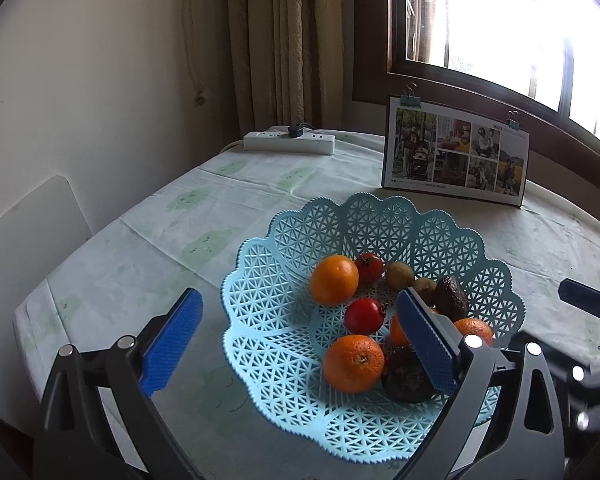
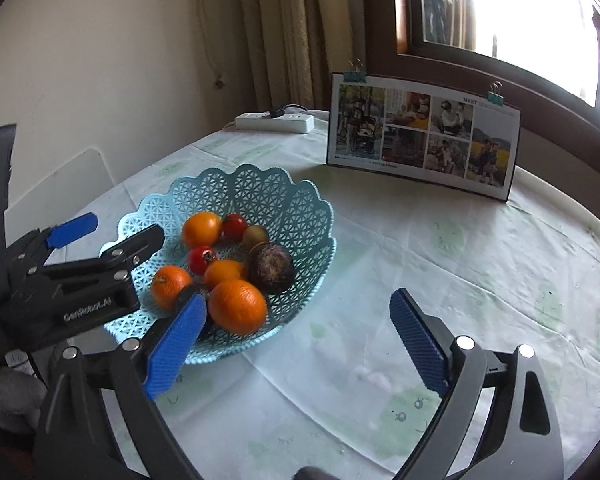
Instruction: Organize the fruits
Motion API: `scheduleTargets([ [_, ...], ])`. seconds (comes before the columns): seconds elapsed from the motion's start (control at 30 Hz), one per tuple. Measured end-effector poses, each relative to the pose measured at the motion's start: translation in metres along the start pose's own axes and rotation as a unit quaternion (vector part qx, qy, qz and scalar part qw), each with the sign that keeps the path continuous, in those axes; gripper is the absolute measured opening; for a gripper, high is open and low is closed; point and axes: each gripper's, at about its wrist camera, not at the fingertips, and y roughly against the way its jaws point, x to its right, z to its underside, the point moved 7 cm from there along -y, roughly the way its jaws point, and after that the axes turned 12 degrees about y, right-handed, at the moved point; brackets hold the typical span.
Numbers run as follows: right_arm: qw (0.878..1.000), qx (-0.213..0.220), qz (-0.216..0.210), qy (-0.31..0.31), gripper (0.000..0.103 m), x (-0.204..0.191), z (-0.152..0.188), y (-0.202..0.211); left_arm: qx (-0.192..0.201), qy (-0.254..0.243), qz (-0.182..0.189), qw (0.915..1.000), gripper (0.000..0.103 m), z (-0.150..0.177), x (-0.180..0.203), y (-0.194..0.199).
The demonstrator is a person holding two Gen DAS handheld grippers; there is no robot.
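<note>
Nearest the lens in each view are blue ribbed pads, and on both tools they stand wide apart with nothing between them. From the left hand-held gripper (image 1: 300, 340) the basket (image 1: 268, 264) lies directly ahead and just below, its pale blue lattice rim passing between the two fingers; the right-side pad overlaps the fruit pile without clearly touching any piece. The right hand-held gripper (image 2: 296, 342) hangs over bare cloth on the bench (image 2: 440, 248), with the basket ahead and to its left, its left pad just beside the near rim.

Inside the basket, closest to the left tool, sit an orange (image 1: 354, 363) and a dark avocado (image 1: 406, 376) touching each other. Just beyond are a red tomato (image 1: 364, 315) and further oranges, then a second avocado (image 1: 452, 298), two kiwis (image 1: 399, 276), another tomato and a large orange (image 1: 334, 280) toward the far wall.

Beyond the basket stands a clipped photo calendar (image 1: 456, 156), and farther off a white power strip (image 1: 290, 142) near the curtain.

No fruit is visible loose on the bench, so gathering appears finished or nearly so; both tools seem to be idle above the work. Any further move would probably mean sorting within the basket, which calls for lowering one open tool around a single piece without nudging its neighbours.
</note>
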Motion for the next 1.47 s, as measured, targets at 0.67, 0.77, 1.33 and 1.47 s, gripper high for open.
scheduleTargets([
  [0.67,0.999,-0.034,-0.026,0.032,0.098,-0.029,0.005,-0.011,0.028,-0.017,-0.046,0.9984,0.099,0.007,-0.028,0.029],
  [0.77,0.998,-0.031,-0.034,0.031,0.098,-0.030,0.004,-0.011,0.027,-0.017,-0.047,0.9984,0.099,0.008,-0.028,0.030],
  [1.33,0.999,-0.040,0.003,0.021,0.098,-0.012,0.011,-0.005,0.030,-0.025,-0.040,0.9984,0.099,0.009,-0.014,0.040],
  [1.47,0.999,-0.042,0.032,0.012,0.098,0.004,0.018,0.004,0.032,-0.035,-0.026,0.9985,0.099,0.011,0.004,0.046],
])
